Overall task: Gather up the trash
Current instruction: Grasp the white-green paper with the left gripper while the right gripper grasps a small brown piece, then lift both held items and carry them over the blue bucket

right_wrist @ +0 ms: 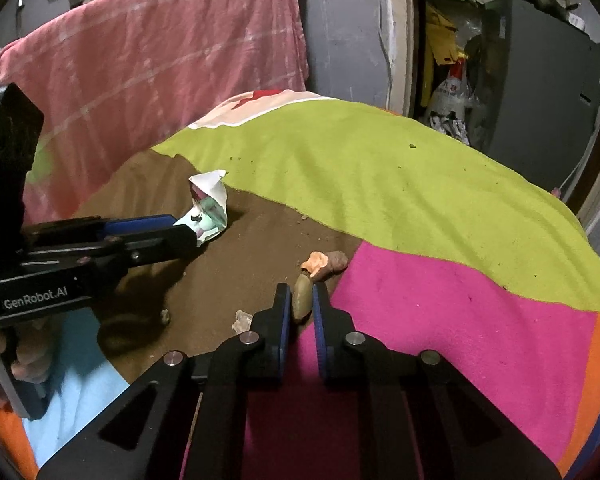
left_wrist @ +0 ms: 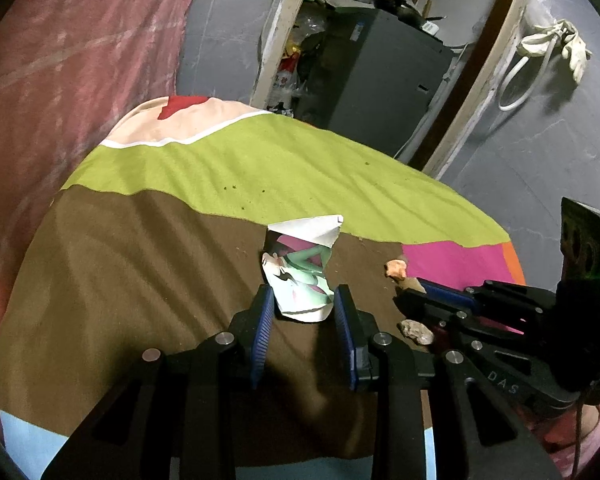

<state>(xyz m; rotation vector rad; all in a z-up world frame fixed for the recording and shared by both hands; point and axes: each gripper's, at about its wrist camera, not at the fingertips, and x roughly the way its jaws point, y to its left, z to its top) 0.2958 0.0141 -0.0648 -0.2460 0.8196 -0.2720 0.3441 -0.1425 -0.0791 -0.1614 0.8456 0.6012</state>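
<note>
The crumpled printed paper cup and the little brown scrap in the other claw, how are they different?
The crumpled printed paper cup is white with green and pink pictures; the small brown scrap is plain brown. The cup is far bigger than the scrap. The left gripper stands wide around the cup's base, while the right gripper is nearly closed on the scrap. Both sit over the brown patch of the colourful bedsheet.

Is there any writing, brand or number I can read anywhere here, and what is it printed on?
"GenRobot.AI": white letters on the side of the black left gripper.
"DAS": faint raised letters on the black right gripper.
Red-and-white plastic bag in the doorway: print too blurred to read.
Crumpled printed paper cup: pictures only.
</note>
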